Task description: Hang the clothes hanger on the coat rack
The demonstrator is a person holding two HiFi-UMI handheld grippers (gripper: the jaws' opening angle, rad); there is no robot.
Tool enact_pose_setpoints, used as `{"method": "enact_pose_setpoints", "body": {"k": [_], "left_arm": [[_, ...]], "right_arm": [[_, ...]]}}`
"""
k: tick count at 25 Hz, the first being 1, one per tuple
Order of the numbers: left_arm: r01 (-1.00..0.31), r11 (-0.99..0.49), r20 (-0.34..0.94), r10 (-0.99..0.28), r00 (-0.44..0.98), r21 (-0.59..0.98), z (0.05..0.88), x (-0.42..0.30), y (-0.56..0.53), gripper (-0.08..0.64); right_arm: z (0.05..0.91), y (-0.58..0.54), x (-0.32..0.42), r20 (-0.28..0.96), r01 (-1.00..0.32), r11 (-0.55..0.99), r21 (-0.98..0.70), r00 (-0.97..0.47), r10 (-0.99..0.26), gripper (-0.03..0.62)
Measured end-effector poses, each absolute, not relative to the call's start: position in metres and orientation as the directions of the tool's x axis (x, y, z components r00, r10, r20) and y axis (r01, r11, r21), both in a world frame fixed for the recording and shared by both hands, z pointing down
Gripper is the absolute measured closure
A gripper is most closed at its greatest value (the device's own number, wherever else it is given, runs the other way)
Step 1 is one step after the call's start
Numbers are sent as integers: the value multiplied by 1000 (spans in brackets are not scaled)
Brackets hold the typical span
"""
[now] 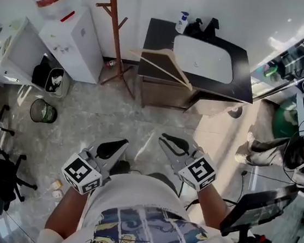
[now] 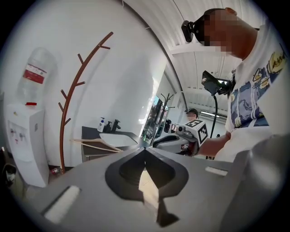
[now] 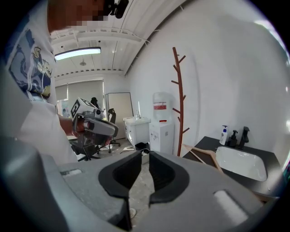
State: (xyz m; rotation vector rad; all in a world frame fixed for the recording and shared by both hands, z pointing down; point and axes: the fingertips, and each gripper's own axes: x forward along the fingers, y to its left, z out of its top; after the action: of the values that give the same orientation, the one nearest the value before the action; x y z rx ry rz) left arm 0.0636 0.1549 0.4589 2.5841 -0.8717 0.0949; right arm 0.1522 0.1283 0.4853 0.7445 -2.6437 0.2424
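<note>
a pale wooden clothes hanger point(image 1: 181, 70) lies on the left edge of a dark-topped sink cabinet point(image 1: 159, 36), overhanging it. a tall reddish-brown wooden coat rack point(image 1: 116, 17) stands just left of the cabinet. well short of the cabinet, the left gripper point(image 1: 122, 143) is closed and empty; the right gripper point(image 1: 163, 139) has its jaws slightly apart, holding nothing.

Coat rack point(image 1: 115, 25) top runs off the head view's upper edge. Hanger point(image 1: 163, 73) hook can't be made out (too small in every view). Soap bottle point(image 1: 181, 23) label unreadable.
</note>
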Motion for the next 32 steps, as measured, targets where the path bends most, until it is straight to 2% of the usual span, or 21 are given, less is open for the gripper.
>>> {"method": "enact_pose_setpoints", "body": {"k": [8, 18, 24, 32], "left_arm": [[-532, -774, 205, -491, 847, 342, 466, 1, 105, 541], [-512, -777, 205, -469, 859, 367, 468, 4, 25, 509], [-524, -772, 245, -463, 852, 359, 467, 13, -46, 506], [-538, -747, 290, -455, 842, 390, 474, 33, -106, 506]], "right_arm": [[498, 57, 110, 446, -643, 766, -3, -686, -575, 515], [575, -81, 180, 582, -752, 654, 79, -498, -643, 465], [635, -190, 221, 652, -786, 611, 94, -416, -634, 439], [722, -278, 241, 760, -801, 599, 17, -378, -528, 408]]}}
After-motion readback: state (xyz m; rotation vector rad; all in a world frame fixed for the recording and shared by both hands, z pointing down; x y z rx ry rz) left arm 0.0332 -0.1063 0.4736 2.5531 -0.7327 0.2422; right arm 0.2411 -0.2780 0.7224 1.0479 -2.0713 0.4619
